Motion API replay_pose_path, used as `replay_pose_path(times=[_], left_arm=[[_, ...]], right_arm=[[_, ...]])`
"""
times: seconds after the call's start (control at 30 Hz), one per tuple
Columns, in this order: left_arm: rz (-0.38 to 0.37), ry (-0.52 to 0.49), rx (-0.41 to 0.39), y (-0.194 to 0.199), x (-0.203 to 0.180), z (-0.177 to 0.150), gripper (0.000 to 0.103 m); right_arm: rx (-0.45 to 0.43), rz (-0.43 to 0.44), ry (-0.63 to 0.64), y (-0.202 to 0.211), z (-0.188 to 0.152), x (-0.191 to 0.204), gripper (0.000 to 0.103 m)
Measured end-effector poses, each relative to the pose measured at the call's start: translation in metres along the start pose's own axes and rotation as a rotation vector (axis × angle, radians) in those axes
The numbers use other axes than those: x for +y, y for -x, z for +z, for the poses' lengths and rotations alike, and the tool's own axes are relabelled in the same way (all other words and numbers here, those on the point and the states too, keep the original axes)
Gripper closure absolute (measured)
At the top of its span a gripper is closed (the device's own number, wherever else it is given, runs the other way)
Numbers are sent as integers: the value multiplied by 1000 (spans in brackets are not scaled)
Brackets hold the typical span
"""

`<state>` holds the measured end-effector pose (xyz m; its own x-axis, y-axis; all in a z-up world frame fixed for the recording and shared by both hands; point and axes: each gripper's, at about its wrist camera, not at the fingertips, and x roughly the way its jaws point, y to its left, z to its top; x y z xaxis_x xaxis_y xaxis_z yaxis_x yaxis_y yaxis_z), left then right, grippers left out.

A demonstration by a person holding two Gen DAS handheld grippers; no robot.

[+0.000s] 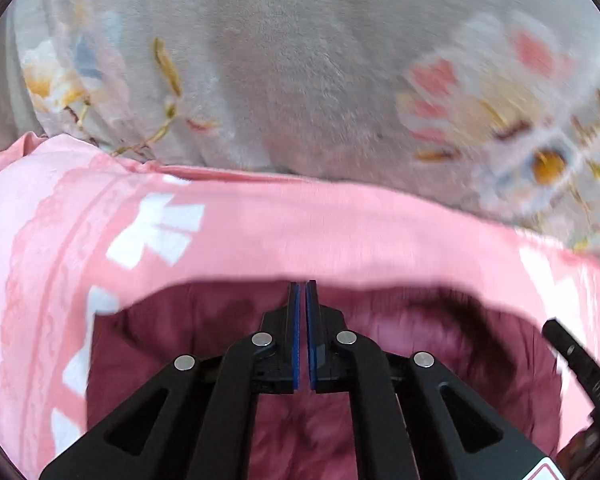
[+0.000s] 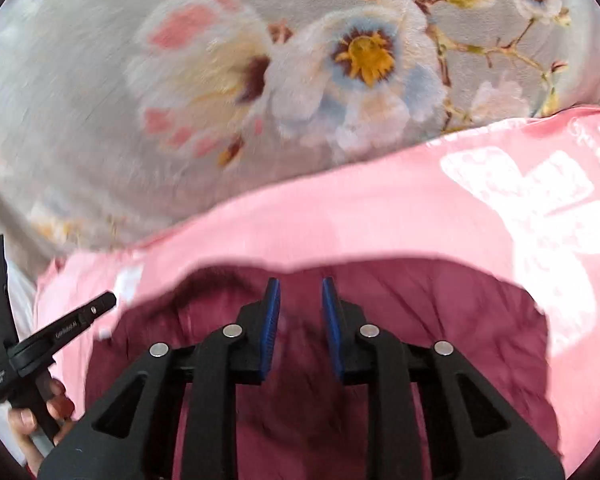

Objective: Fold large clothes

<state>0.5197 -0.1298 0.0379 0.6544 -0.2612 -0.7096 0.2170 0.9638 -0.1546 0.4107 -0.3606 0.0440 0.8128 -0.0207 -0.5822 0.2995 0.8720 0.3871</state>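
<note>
A pink garment (image 1: 300,224) with white bow prints lies on a grey floral blanket (image 1: 292,60). Its near edge is lifted, and the shaded underside shows dark pink below. My left gripper (image 1: 302,286) is shut, its blue pads pressed together at that lifted edge; the cloth seems pinched between them. In the right wrist view the same garment (image 2: 380,216) fills the lower half. My right gripper (image 2: 300,284) is open, its blue pads apart just under the cloth's edge. The left gripper's handle (image 2: 60,332) and the hand holding it show at the lower left.
The grey plush blanket with large flowers (image 2: 364,56) covers the whole surface beyond the garment. The right gripper's handle (image 1: 580,364) shows at the right edge of the left wrist view.
</note>
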Motion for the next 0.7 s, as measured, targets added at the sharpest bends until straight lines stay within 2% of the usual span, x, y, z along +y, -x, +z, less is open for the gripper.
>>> replay_pose_path(times=[0.1, 0.17, 0.27, 0.33, 0.5, 0.7], left_arm=[[-6, 39, 81, -29, 2, 6, 99], [1, 20, 130, -42, 0, -2, 99], [23, -42, 189, -56, 3, -28, 99], [38, -70, 199, -61, 5, -42, 99], [84, -154, 147, -65, 0, -62, 99], [133, -217, 53, -64, -10, -79, 99]], right_arm=[[67, 2, 19, -28, 2, 7, 81], [126, -28, 103, -41, -10, 16, 81], [129, -97, 221, -40, -29, 16, 81], [134, -127, 236, -39, -38, 7, 81], [146, -122, 221, -48, -49, -11, 84], [108, -149, 265, -54, -61, -6, 84]])
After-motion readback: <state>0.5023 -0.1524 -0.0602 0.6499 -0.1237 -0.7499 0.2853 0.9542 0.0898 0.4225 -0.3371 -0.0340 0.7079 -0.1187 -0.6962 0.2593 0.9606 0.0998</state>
